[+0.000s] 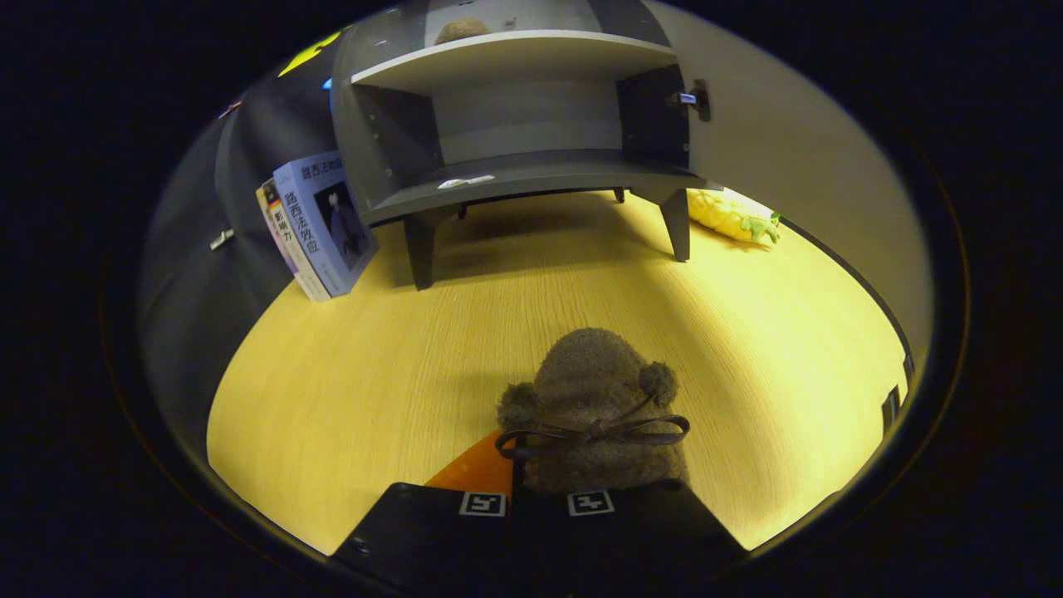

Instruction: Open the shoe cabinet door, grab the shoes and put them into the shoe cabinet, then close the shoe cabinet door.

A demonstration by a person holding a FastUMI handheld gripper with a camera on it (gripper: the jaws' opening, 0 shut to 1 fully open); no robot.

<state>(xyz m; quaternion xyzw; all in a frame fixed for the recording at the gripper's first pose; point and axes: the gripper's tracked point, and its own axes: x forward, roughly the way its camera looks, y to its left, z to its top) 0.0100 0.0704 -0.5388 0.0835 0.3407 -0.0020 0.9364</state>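
Your gripper [537, 503] clamps the fuzzy shoe [594, 411] at lower centre, toe pointing straight at the open cabinet [507, 178] shelf above.

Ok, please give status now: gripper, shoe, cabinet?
Gripper shut on fuzzy brown shoe. Shoe cabinet open beyond it, lower shelf free. Wooden floor between unobstructed.

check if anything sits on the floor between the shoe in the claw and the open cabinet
Nothing visible does. The shoe sits between the claw's fingers, with bare wood floor ahead up to the open cabinet. The books and yellow toy lie off to the sides.
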